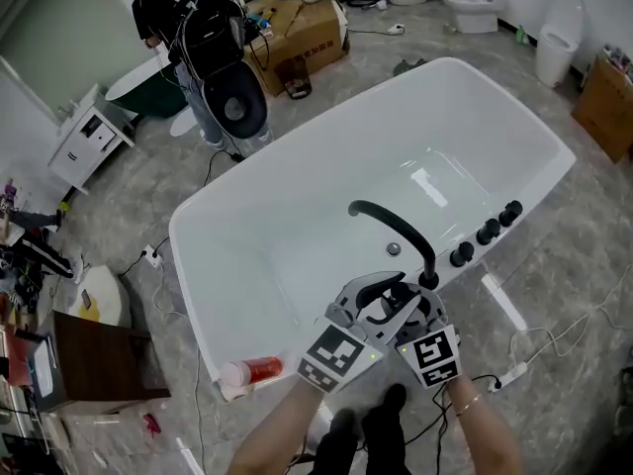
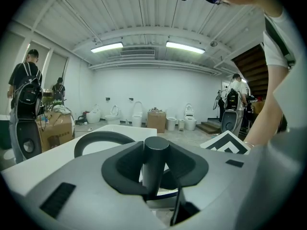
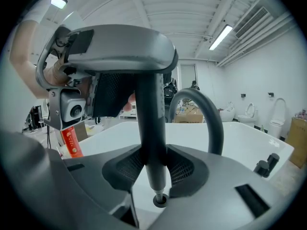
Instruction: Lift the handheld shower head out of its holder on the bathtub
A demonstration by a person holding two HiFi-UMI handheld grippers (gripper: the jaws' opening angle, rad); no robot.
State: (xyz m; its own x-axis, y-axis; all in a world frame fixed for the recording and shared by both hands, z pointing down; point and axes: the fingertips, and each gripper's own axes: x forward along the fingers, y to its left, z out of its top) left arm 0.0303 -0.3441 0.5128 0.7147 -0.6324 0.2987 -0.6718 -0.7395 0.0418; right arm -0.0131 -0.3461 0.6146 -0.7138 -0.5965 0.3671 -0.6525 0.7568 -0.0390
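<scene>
Both hand-held grippers sit together at the near rim of the white bathtub (image 1: pixel 188 231), beside the black curved spout (image 1: pixel 396 228) and the row of black knobs (image 1: pixel 487 233). Left hand-held gripper (image 2: pixel 156 169): jaws narrowed, pads pressed on either side of the dark round handle of the shower head (image 2: pixel 156 159). It holds the handle near its upper end. Right hand-held gripper (image 3: pixel 156 164): likewise closed on the same handle, lower down. From its view the handle stands upright between the pads and the grey body of the left gripper is clamped on above it. The handle's tapered lower tip is right at a dark ring, the holder (image 3: pixel 159 200), on the tub rim; I cannot tell whether the tip is clear of it or just inside. Elsewhere, a red bottle (image 1: pixel 259 370) lies on the rim to the left of the grippers. On the far side of the tub stands a person with a black backpack (image 1: pixel 203 38), with a cardboard box (image 1: pixel 307 33) on the floor nearby and white toilets (image 1: pixel 475 3) further off.
</scene>
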